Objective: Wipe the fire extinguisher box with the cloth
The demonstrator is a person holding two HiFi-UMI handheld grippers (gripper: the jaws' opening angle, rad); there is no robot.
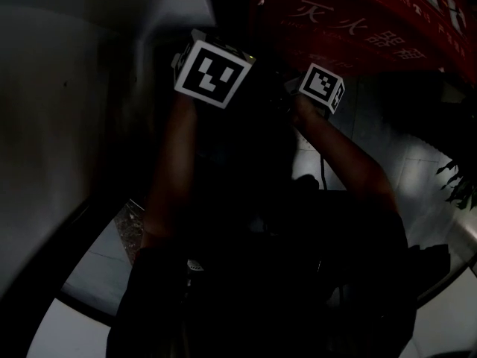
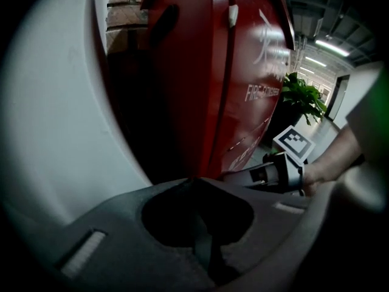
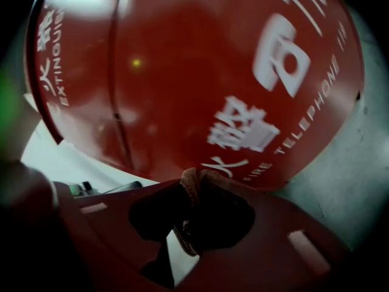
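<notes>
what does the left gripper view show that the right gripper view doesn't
Only the left gripper view: a potted plant, ceiling lights, a brick wall, and the right gripper seen from the side, pointing at the fire extinguisher box.
Only the right gripper view: the cloth clamped between the right gripper's jaws, and the TELEPHONE lettering on the box.
Both: the red box front, filling much of each view.

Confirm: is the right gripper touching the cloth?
Touching. The right gripper view shows the right gripper shut on the cloth, pinched between its fingers.
</notes>
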